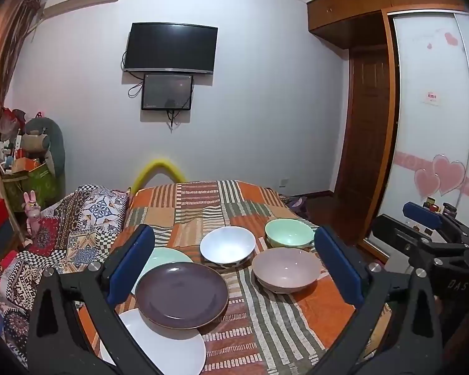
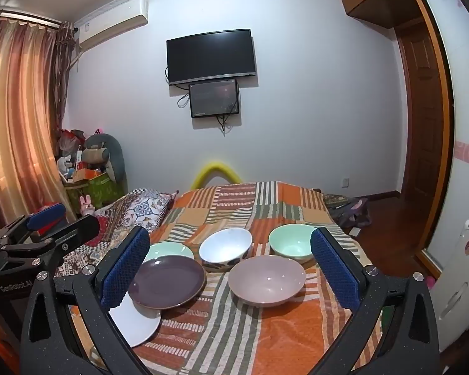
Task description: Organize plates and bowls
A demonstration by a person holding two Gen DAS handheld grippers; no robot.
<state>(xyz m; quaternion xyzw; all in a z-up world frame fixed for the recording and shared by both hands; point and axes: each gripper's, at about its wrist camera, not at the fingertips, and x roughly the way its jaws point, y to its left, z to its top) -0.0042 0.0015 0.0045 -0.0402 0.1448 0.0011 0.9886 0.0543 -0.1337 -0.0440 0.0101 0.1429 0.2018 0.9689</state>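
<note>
Both grippers hover short of the crockery with nothing between their blue pads: the left gripper (image 1: pixel 234 268) is spread wide and released, and so is the right gripper (image 2: pixel 231 268). Everything to be sorted sits on the patchwork-covered bed (image 1: pixel 265 328), ahead of and slightly below both of them.

Taking the dark purple plate (image 1: pixel 181 295) as the landmark: it lies nearest the left gripper's left finger, overlapping a white plate (image 1: pixel 159 347) on its near side and a pale green plate (image 1: pixel 168 257) on its far side, so the three plates form a loose, slipped pile rather than a neat stack. To the right of the purple plate, apart from it, stands the mauve bowl (image 1: pixel 286 270); beyond and between those two is a white bowl (image 1: pixel 227 245) with dark spots on its outer wall, and farthest right a mint green bowl (image 1: pixel 289 233).

The plates lie toward the left gripper's side and the bowls toward the right gripper's, so I judge that the left hand is better placed for the plates and the right for the bowls. All pieces are round, so no long axis dictates approach; a rim pinch seems the likely grip. The bowls stand upright and empty.
</note>
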